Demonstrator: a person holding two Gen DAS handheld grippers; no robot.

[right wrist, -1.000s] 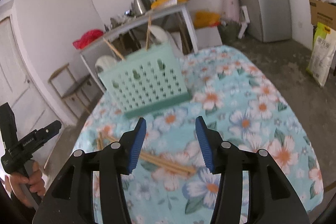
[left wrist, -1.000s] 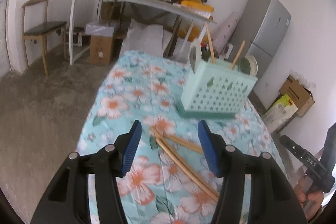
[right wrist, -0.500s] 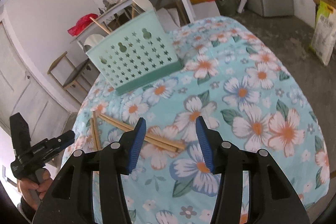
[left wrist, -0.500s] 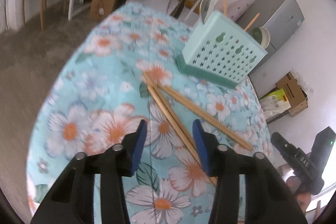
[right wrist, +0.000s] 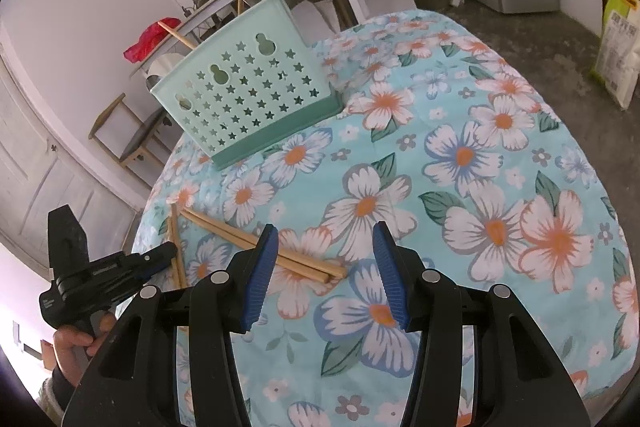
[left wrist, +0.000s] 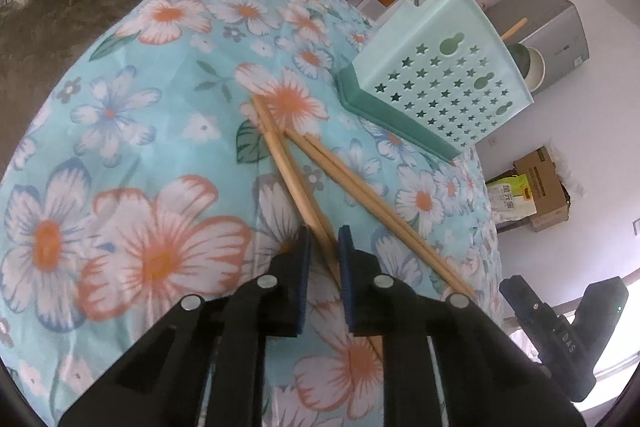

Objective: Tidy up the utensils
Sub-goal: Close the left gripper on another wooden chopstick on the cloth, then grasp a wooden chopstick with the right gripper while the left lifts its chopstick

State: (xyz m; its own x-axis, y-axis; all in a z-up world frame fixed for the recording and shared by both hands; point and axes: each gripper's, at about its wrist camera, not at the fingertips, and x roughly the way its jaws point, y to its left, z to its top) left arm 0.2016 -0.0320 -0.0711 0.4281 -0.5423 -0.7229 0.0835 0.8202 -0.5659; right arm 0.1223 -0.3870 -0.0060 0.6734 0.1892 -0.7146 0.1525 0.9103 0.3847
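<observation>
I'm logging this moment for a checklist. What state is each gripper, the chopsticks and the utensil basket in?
Left gripper: jaws have just been closing, now pinched on the left chopstick pair.
Right gripper: open, holding nothing.
Right chopstick pair: lying flat on the tablecloth, not gripped.
Utensil basket: upright, already holding a few utensils.

Wooden chopsticks (left wrist: pixel 288 163) — floral cloth (left wrist: pixel 152 131)

The desk (right wrist: pixel 520 131) wears a turquoise cloth printed with white, orange-centred and blue-edged flowers and dark green leaves. The utensil basket (right wrist: pixel 248 95) is pale mint with star-shaped cut-outs and a darker teal base, and the chopsticks (left wrist: pixel 340 175) are light tan wood. Each black hand-held gripper (right wrist: pixel 324 267) carries ribbed blue pads (right wrist: pixel 262 275).
</observation>
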